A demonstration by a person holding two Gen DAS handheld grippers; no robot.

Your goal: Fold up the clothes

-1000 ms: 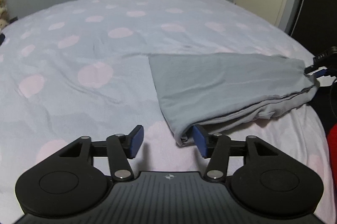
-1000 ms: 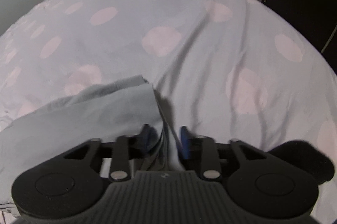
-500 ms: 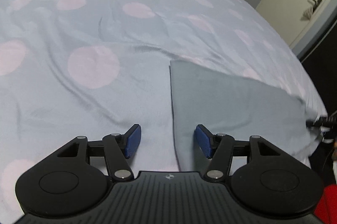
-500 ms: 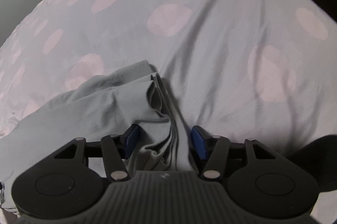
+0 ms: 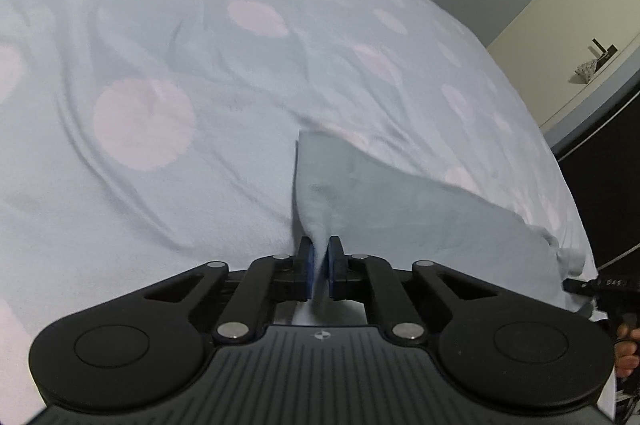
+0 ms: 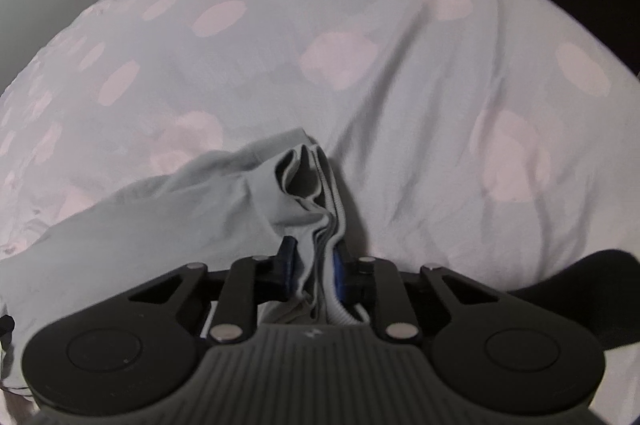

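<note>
In the left wrist view, we are watching the left gripper (image 5: 319, 267) closing its blue pads on a corner of the folded pale grey cotton garment (image 5: 400, 221) lying on the pink-dotted light blue bedsheet (image 5: 160, 73). In the right wrist view, we are seeing the right gripper (image 6: 313, 275) closing, pinching the garment's bunched, ribbed edge.

Left gripper (image 5: 319, 267), jaws closing with blue pads pinching the near corner of a folded grey garment (image 5: 420, 221) lying on a pink-dotted bedsheet (image 5: 160, 85).

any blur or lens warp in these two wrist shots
Left wrist view: bedspread smeared with motion blur, gripper body sharp, fisheye bulging the bed. Right wrist view: dim, milder softness on the grey garment, same bulge, dark corners.
</note>
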